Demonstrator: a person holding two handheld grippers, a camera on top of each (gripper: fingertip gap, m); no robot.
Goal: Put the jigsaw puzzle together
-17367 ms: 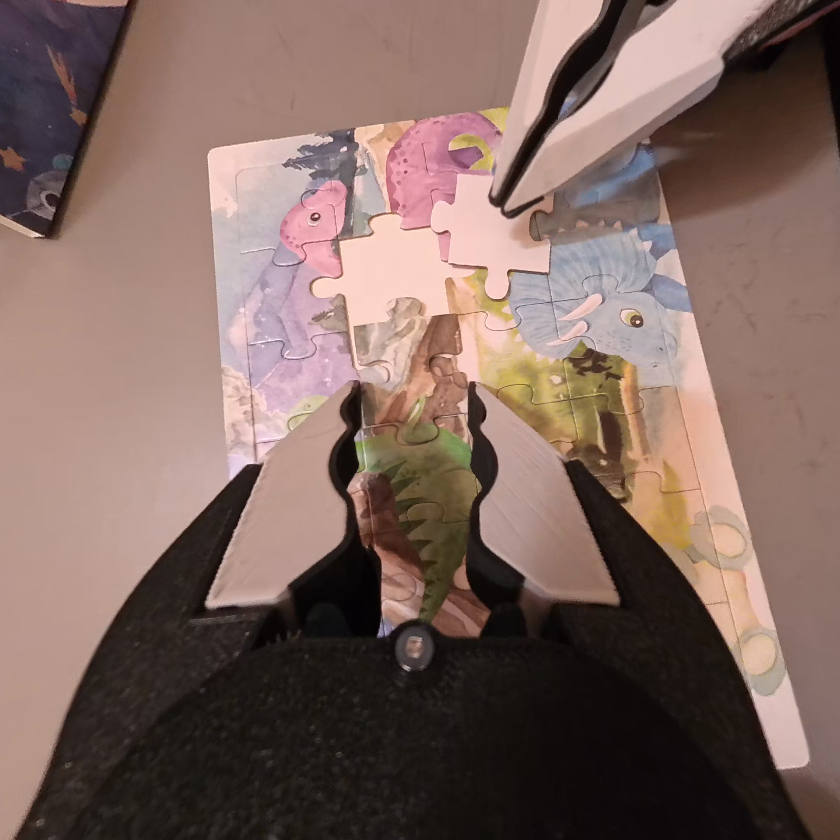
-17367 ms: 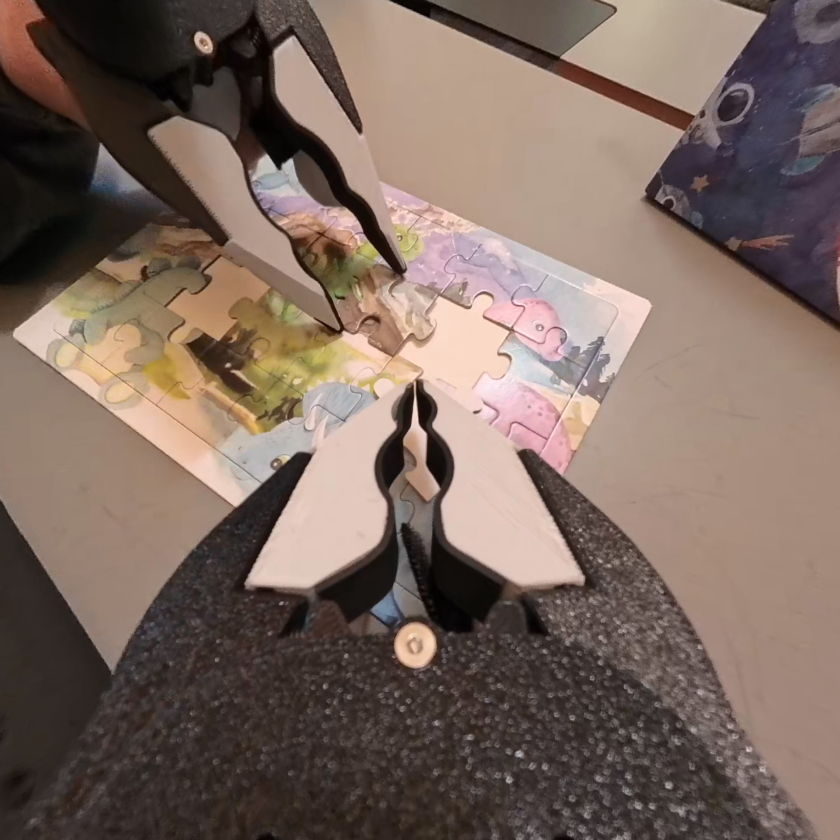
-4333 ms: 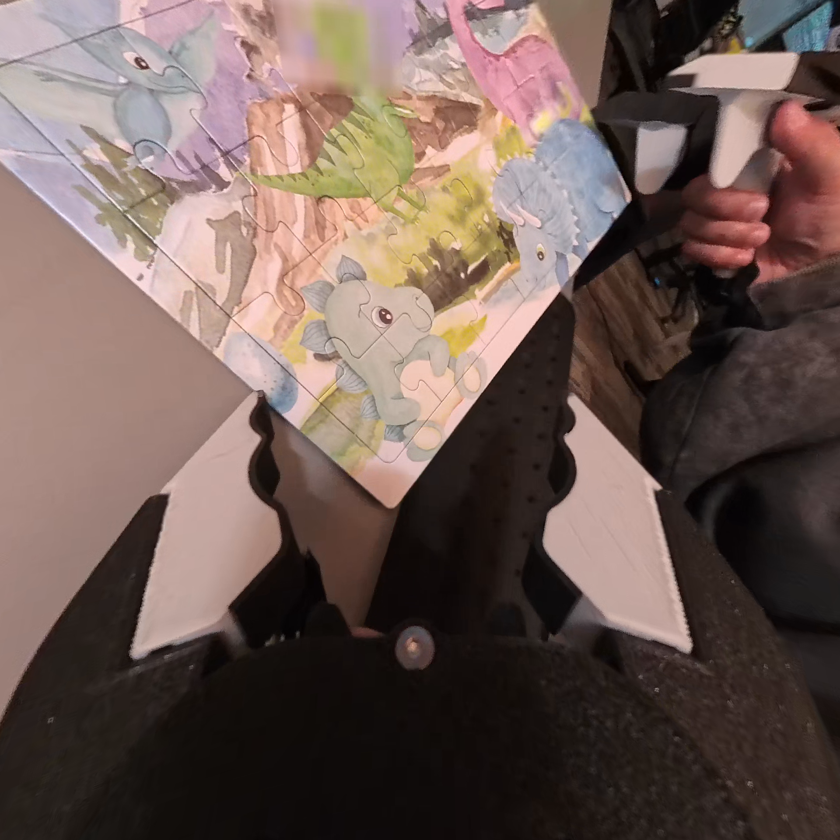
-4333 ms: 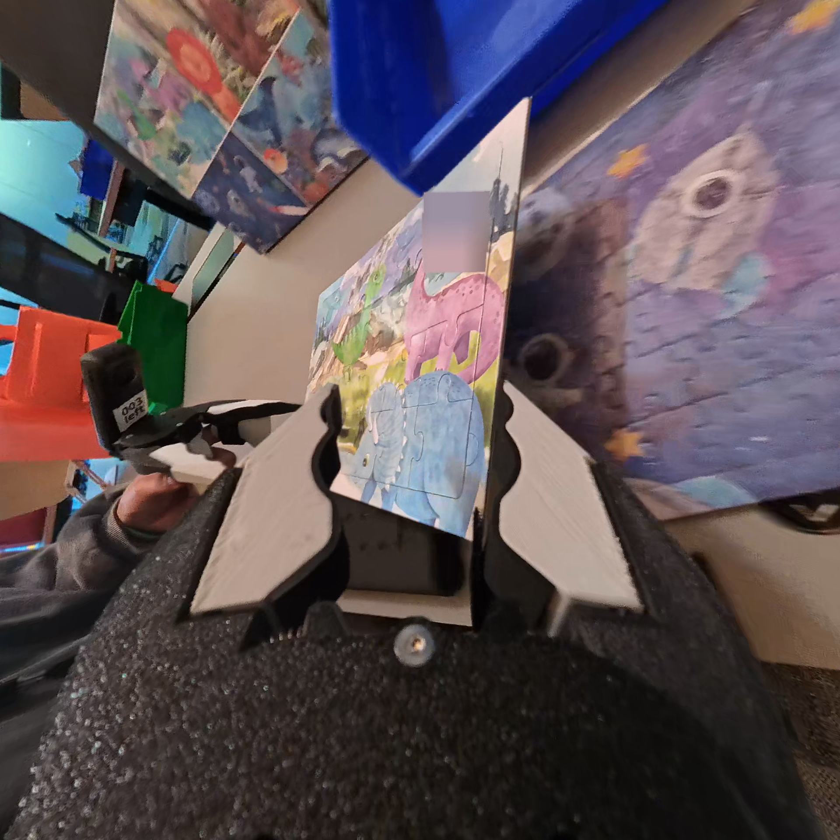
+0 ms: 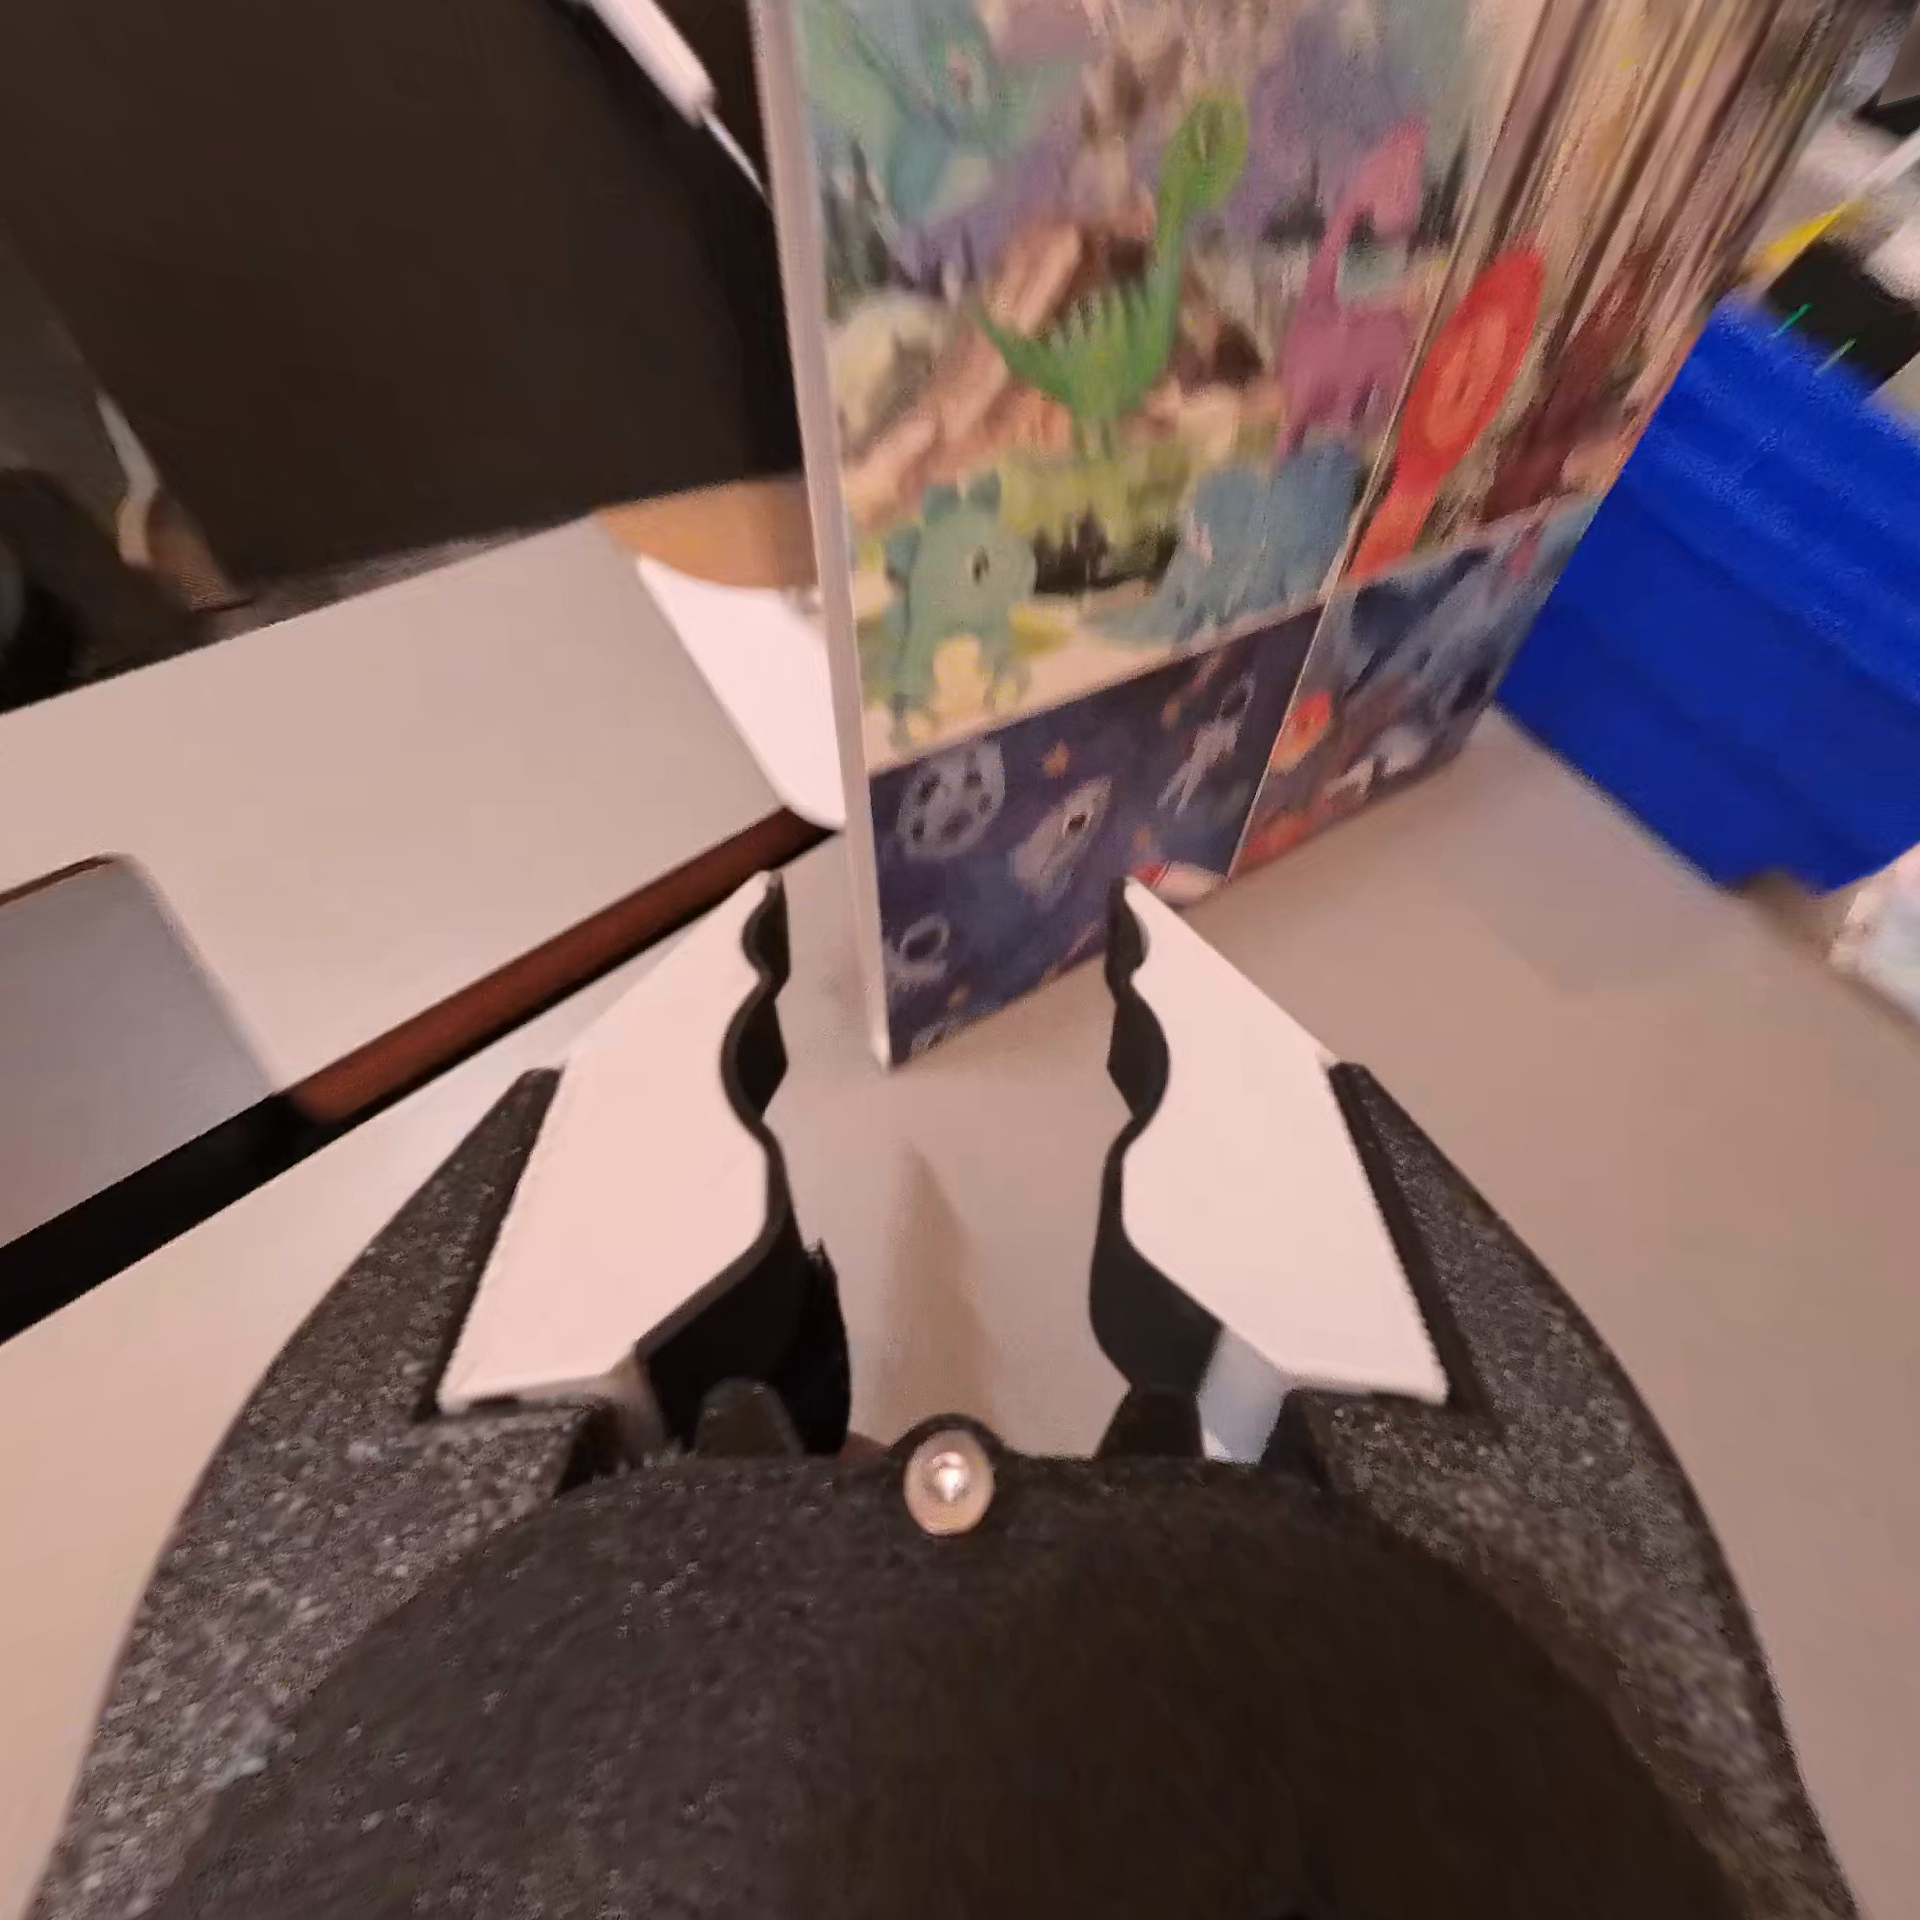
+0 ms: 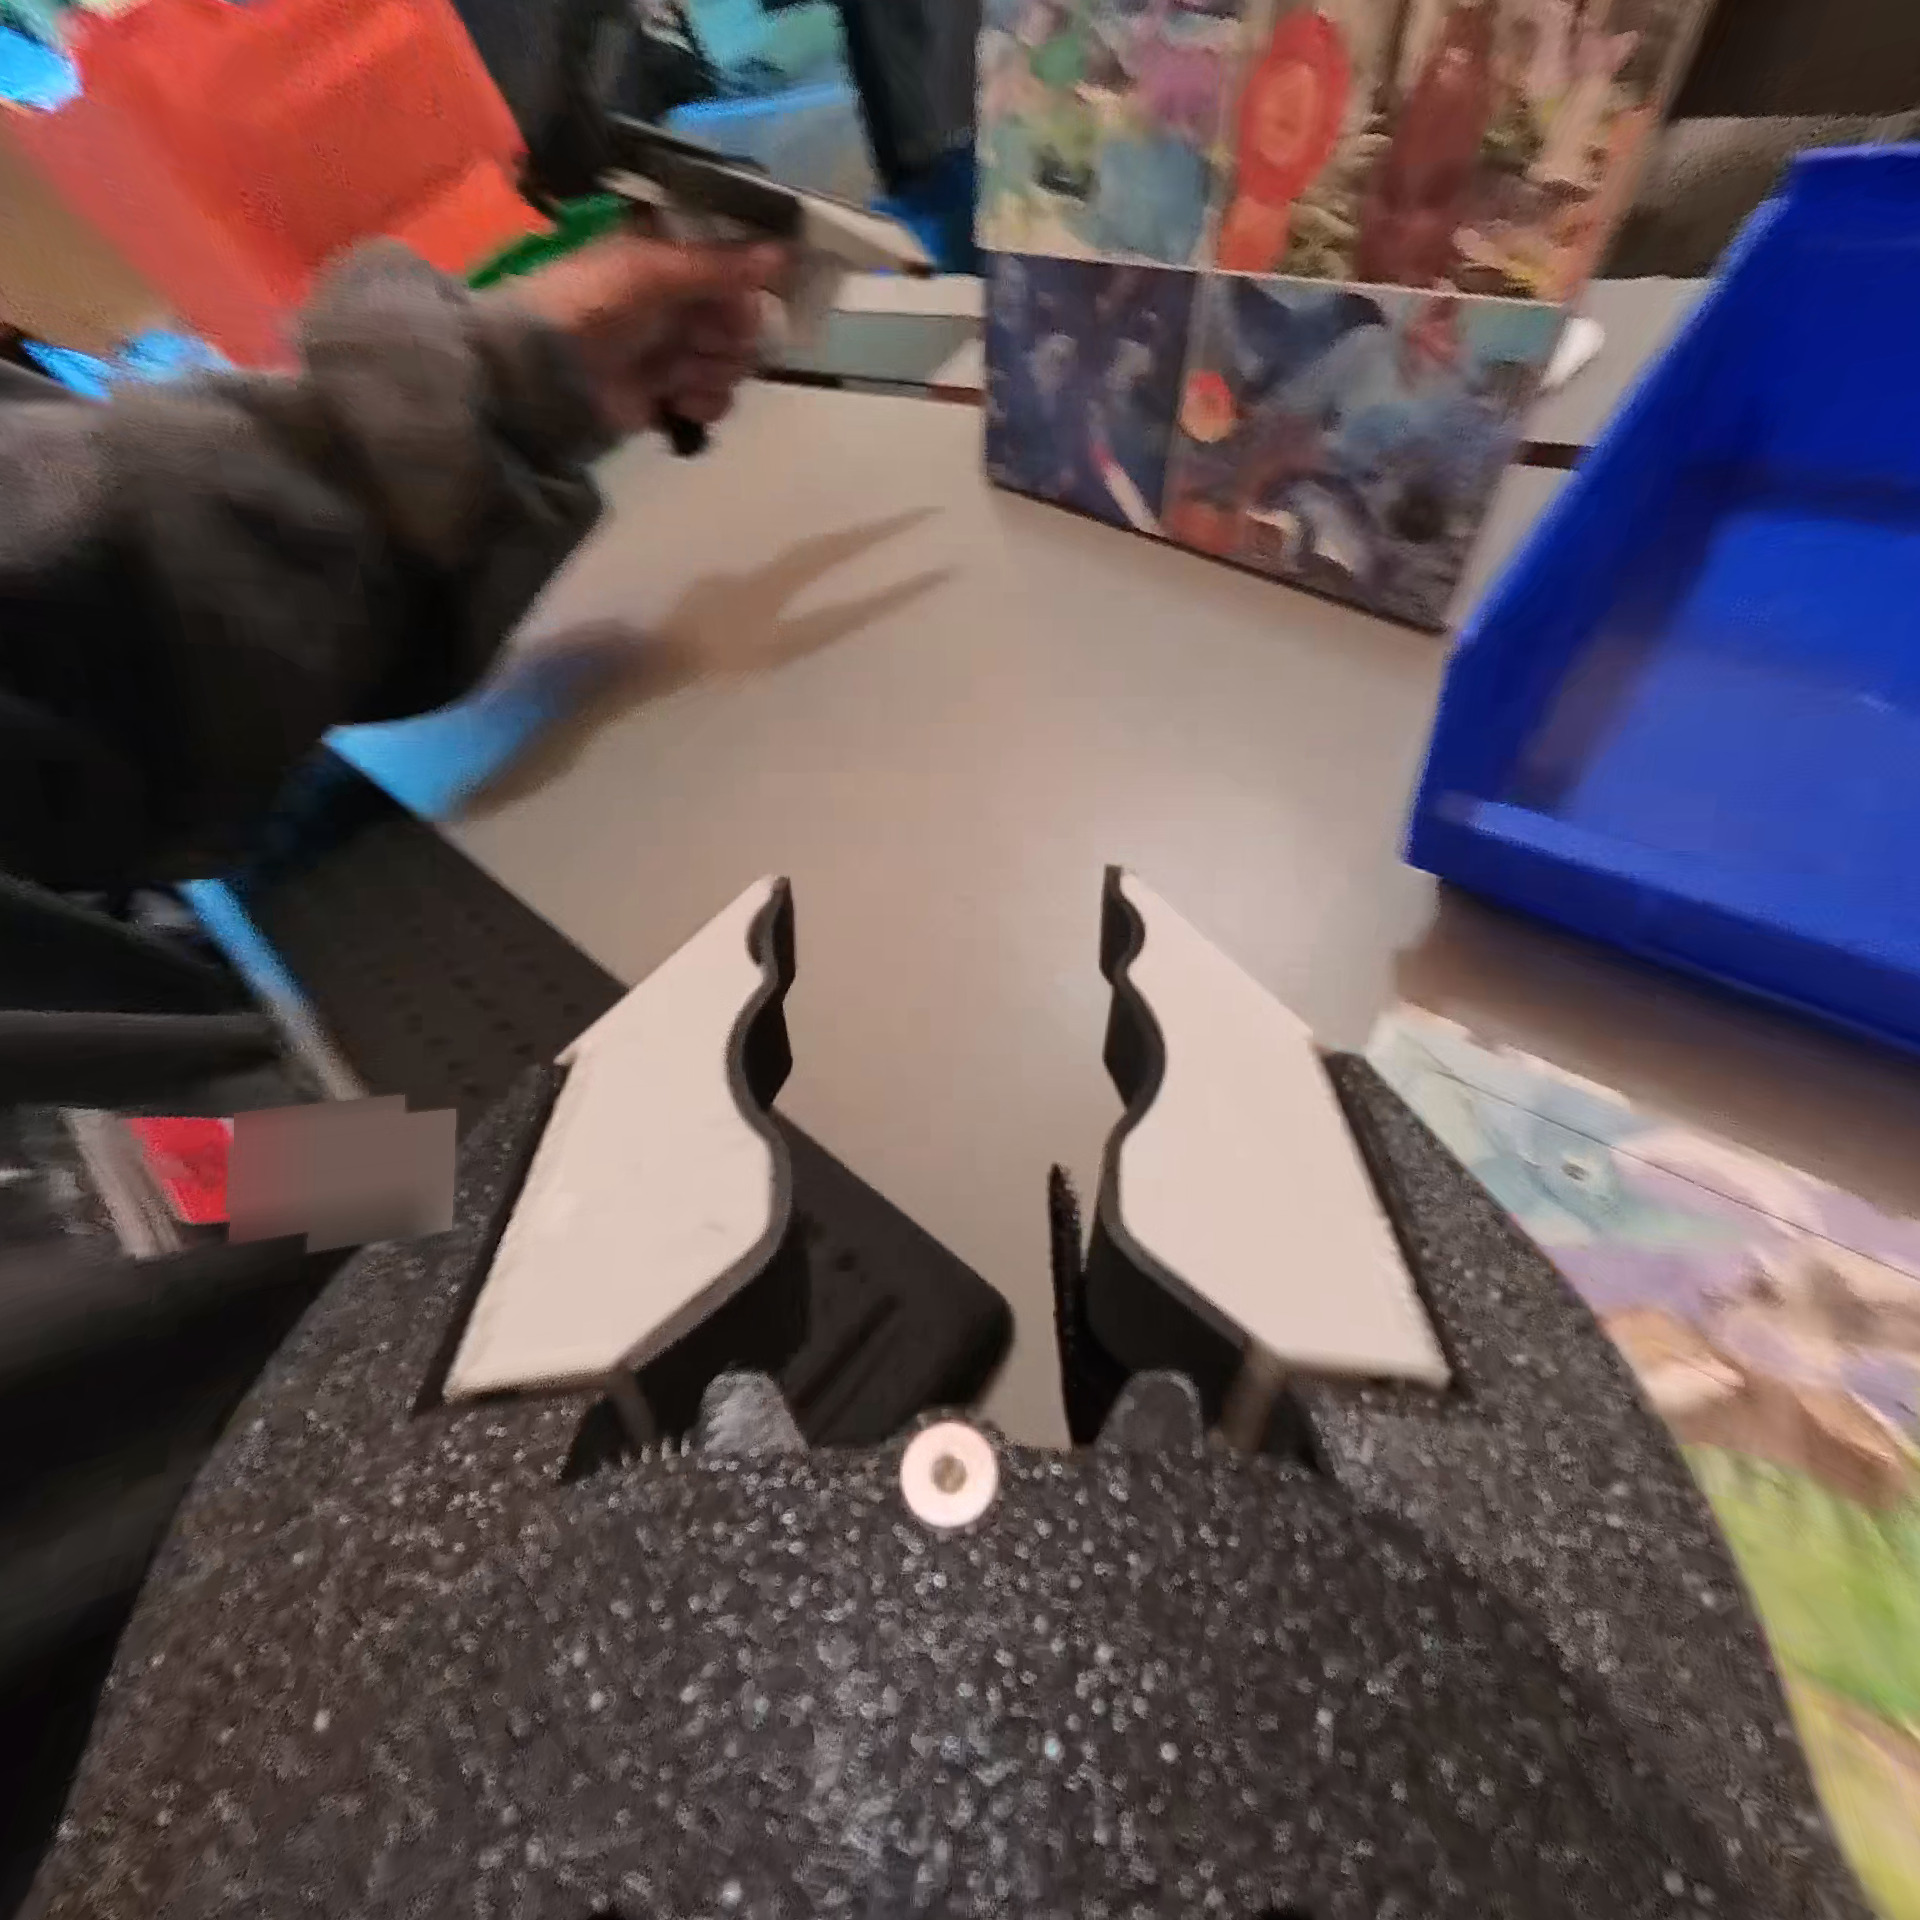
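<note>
Holding both tools empty, we see our left gripper (image 5: 945, 894) spread wide just short of the upright dinosaur puzzle (image 5: 1091, 416), and our right gripper (image 6: 945, 883) equally wide above the grey table (image 6: 935, 707).

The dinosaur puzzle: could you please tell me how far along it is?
Done, apparently: the dinosaur puzzle shows no empty slot in its visible, blurred part. In hand: nothing; left gripper and right gripper are open, empty. Left: seemingly nothing.
</note>
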